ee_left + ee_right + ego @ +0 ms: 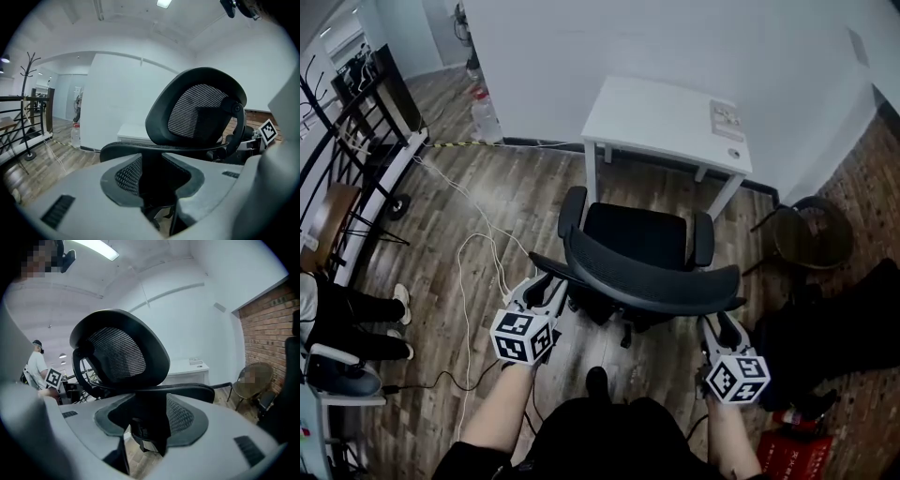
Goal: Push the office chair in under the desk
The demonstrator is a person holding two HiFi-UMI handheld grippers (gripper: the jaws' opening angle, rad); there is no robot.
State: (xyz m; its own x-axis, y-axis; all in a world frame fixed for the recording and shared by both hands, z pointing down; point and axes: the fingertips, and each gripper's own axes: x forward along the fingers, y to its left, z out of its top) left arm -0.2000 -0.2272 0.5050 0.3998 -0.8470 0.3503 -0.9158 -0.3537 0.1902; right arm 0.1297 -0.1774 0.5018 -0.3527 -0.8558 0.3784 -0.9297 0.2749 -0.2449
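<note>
Two grippers, one chair, one desk. The office chair point(636, 234) stands at frame centre on the wood floor point(441, 281), its seat turned toward the white tabletop point(661, 117) at upper centre. The seat front is near the tabletop's near edge, not under it. Two armrests point(572, 211) counted, one on each side of the seat. My left gripper point(546, 289) is clamped on the left end of the curved backrest point(647, 277), jaws partway apart with the mesh rim between them. My right gripper point(719, 330) is clamped likewise on the right end. One round wicker chair point(811, 234) at the right edge. One seated person point(356, 323), legs only, at the left edge. White cable point(469, 272) loops on the floor left of the chair.
</note>
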